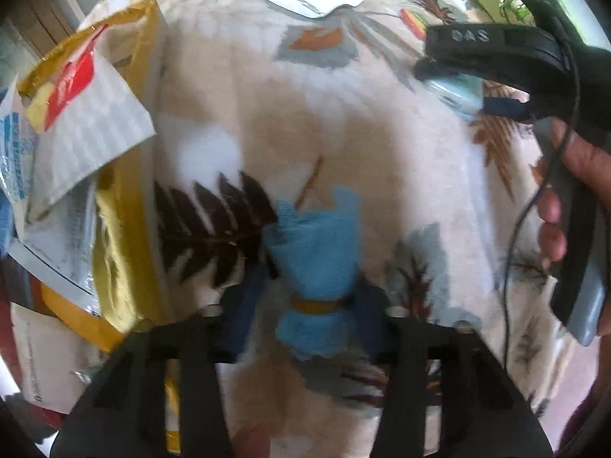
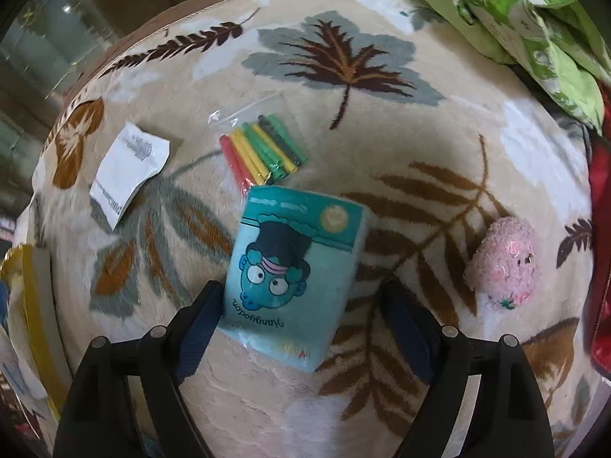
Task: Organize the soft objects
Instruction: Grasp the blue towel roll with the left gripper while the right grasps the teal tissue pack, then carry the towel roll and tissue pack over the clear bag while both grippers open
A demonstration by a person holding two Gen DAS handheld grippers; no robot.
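Note:
In the left wrist view a rolled blue cloth (image 1: 317,263) bound with a yellow band lies on the leaf-patterned blanket (image 1: 343,133). My left gripper (image 1: 305,297) is open with its fingers on either side of the cloth. In the right wrist view a teal packet with a cartoon face (image 2: 294,274) lies on the blanket (image 2: 420,152). My right gripper (image 2: 301,301) is open around the packet's near end. The right gripper also shows in the left wrist view (image 1: 454,76), over the teal packet (image 1: 456,93). A pink plush toy (image 2: 504,263) lies to the right.
A gold box (image 1: 126,175) holding papers and a red-and-white packet stands at the left. A bag of coloured sticks (image 2: 263,149) and a white paper (image 2: 128,170) lie beyond the teal packet. Green printed fabric (image 2: 534,19) and a red item (image 2: 601,267) lie at the right.

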